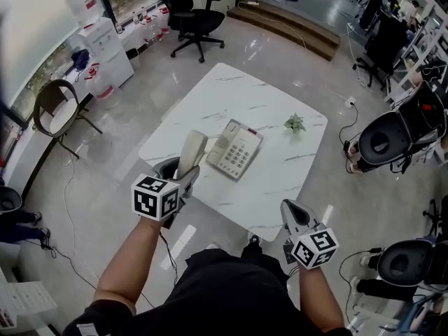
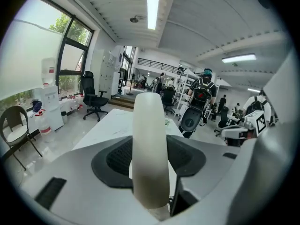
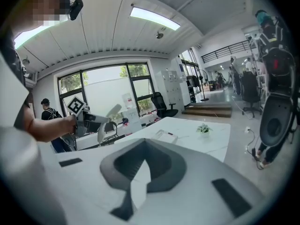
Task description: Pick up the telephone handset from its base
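The beige telephone base (image 1: 236, 151) with its keypad lies on the white marble table (image 1: 210, 103). My left gripper (image 1: 187, 176) is shut on the cream handset (image 1: 192, 152), which stands nearly upright to the left of the base and apart from it. In the left gripper view the handset (image 2: 150, 144) fills the space between the jaws. My right gripper (image 1: 293, 213) hovers off the table's near corner, shut, with nothing in it. The right gripper view shows the handset (image 3: 106, 116) held up at the left and the base (image 3: 165, 135) on the table.
A small potted plant (image 1: 295, 123) stands on the table's far right. A black office chair (image 1: 193, 14) is beyond the table, a brown chair (image 1: 59, 110) and a water dispenser (image 1: 105, 47) at the left. Cables and scooters (image 1: 392, 142) are at the right.
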The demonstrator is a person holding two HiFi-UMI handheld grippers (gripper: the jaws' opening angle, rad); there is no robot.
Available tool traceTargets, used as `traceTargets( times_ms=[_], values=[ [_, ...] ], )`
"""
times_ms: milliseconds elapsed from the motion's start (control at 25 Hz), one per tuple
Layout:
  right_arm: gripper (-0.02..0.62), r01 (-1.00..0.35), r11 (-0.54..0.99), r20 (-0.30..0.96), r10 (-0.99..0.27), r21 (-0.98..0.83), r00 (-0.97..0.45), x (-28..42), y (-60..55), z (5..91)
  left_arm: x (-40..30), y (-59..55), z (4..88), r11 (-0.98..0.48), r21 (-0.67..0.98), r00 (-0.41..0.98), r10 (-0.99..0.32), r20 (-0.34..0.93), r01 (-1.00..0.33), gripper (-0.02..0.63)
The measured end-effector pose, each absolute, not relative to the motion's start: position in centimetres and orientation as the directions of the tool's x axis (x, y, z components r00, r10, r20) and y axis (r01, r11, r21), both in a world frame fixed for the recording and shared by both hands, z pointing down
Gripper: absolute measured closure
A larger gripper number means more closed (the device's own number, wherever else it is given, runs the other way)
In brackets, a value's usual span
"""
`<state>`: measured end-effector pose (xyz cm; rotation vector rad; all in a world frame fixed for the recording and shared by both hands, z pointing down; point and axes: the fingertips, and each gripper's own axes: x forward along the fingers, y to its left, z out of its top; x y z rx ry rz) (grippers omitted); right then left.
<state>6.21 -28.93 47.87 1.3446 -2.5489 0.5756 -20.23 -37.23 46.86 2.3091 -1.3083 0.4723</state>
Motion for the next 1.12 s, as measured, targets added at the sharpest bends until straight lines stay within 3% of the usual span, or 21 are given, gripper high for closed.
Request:
traceTargets(
  times_ms=[1120],
  values=[
    [0.594, -0.864, 0.447, 0.371, -0.781, -0.230, -0.503, 5.8, -25.9, 48.1, -21.6, -27.5, 46.5, -0.445, 0.254, 0.513, -0.740, 0.435, -0.859, 0.390]
  ],
)
